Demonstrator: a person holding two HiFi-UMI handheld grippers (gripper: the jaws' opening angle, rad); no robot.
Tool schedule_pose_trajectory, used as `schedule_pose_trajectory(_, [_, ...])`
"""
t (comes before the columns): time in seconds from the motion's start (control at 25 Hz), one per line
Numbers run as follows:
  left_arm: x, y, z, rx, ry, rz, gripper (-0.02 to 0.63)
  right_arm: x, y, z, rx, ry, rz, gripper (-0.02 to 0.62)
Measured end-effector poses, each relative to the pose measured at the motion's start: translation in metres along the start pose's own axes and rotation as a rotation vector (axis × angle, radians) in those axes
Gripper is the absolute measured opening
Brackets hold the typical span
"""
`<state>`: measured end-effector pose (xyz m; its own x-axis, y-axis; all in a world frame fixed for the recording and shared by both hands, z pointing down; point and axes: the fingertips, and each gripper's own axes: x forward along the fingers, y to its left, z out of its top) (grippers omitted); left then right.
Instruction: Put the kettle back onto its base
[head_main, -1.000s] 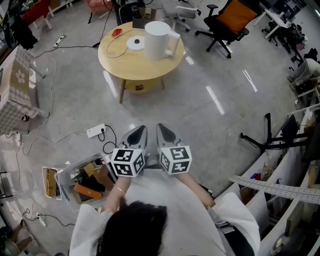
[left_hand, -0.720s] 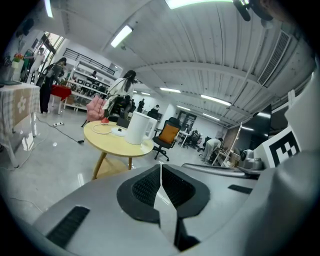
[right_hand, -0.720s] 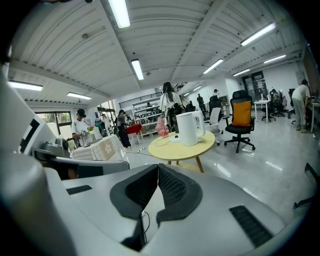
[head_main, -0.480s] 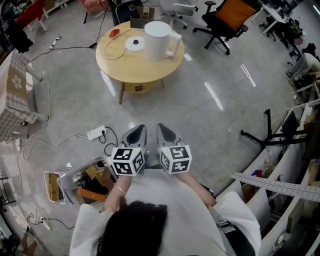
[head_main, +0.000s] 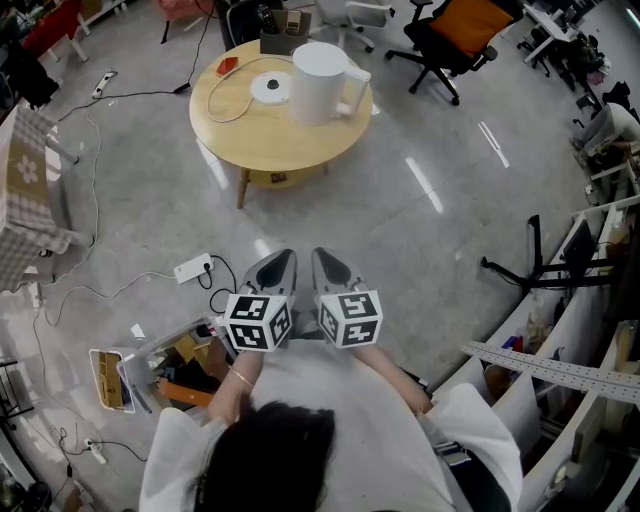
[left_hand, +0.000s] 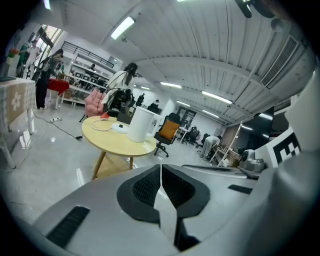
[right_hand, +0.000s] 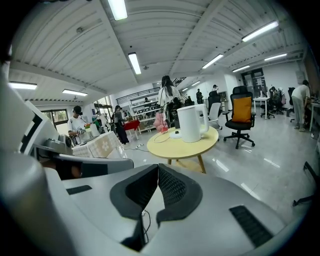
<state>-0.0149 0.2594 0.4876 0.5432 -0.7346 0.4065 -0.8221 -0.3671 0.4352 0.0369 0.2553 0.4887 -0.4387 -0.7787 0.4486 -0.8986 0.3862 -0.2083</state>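
Note:
A tall white kettle (head_main: 322, 80) stands on a round wooden table (head_main: 270, 140) at the far side of the floor. Its flat white base (head_main: 270, 87), with a cord, lies on the table just left of the kettle, apart from it. My left gripper (head_main: 274, 268) and right gripper (head_main: 328, 264) are held side by side close to the body, far short of the table, both shut and empty. The left gripper view shows its shut jaws (left_hand: 160, 168) below the kettle (left_hand: 139, 125) and base (left_hand: 120, 128). Ahead of the right gripper (right_hand: 158, 168) are the kettle (right_hand: 189, 124) and base (right_hand: 176, 134).
A power strip (head_main: 190, 267) with cables and an open box of clutter (head_main: 165, 365) lie on the floor to my left. A checked-cloth table (head_main: 22, 190) stands far left. An orange-backed office chair (head_main: 455, 30) is behind the table, a black stand (head_main: 530, 272) and shelving are to the right.
The floor clutter has slid down the head view as the person carries both grippers forward toward the table. Both jaws stay shut. Kettle and base have not moved.

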Motion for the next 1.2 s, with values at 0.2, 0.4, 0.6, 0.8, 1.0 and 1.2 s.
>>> schedule_pose_trajectory(0.2, [0.008, 0.012, 0.007, -0.008, 0.005, -0.012, 0.032, 0.014, 0.002, 0.003, 0.006, 0.006, -0.002, 0.026])
schedule_pose_trajectory(0.4, [0.015, 0.025, 0.016, -0.015, 0.005, -0.018, 0.032, 0.030, 0.005, 0.007, -0.011, 0.021, 0.002, 0.026])
schedule_pose_trajectory(0.6, [0.023, 0.038, 0.025, -0.021, 0.003, -0.030, 0.032, 0.046, 0.013, 0.015, -0.035, 0.021, 0.031, 0.026])
schedule_pose_trajectory(0.8, [0.029, 0.051, 0.034, -0.020, -0.001, -0.033, 0.032, 0.061, 0.013, 0.019, -0.025, 0.036, 0.024, 0.027])
schedule_pose_trajectory(1.0, [0.035, 0.064, 0.038, -0.016, 0.011, -0.037, 0.032, 0.074, 0.012, 0.021, 0.000, 0.043, 0.007, 0.026])
schedule_pose_trajectory(1.2, [0.040, 0.070, 0.043, 0.000, 0.027, -0.059, 0.032, 0.086, 0.028, 0.025, -0.078, 0.069, 0.061, 0.028])
